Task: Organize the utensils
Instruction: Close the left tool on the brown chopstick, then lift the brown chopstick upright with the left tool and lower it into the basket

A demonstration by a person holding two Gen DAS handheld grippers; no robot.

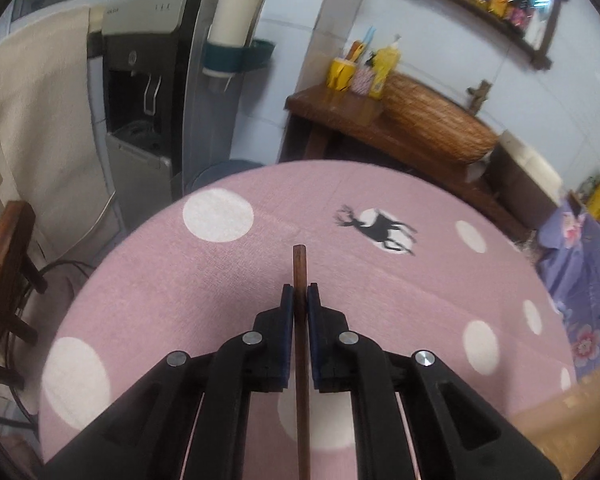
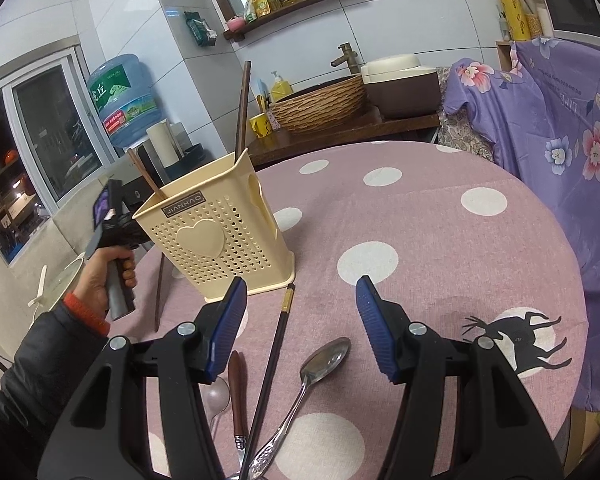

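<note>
On the pink spotted worktop (image 2: 440, 216), the cream utensil basket (image 2: 220, 236) stands at ten o'clock from the right gripper (image 2: 300, 300), with two chopsticks already in it. The left gripper (image 1: 299, 300) has its fingers pinching a brown chopstick (image 1: 300, 264), carried clear of the cloth: a pick-and-carry step, I judge. Next it must tip the stick upright over the basket's open top. The right gripper's fingers stand spread and empty above a dark chopstick (image 2: 278, 340), a steel spoon (image 2: 320, 364) and a wooden-handled utensil (image 2: 236, 392) still lying loose.
</note>
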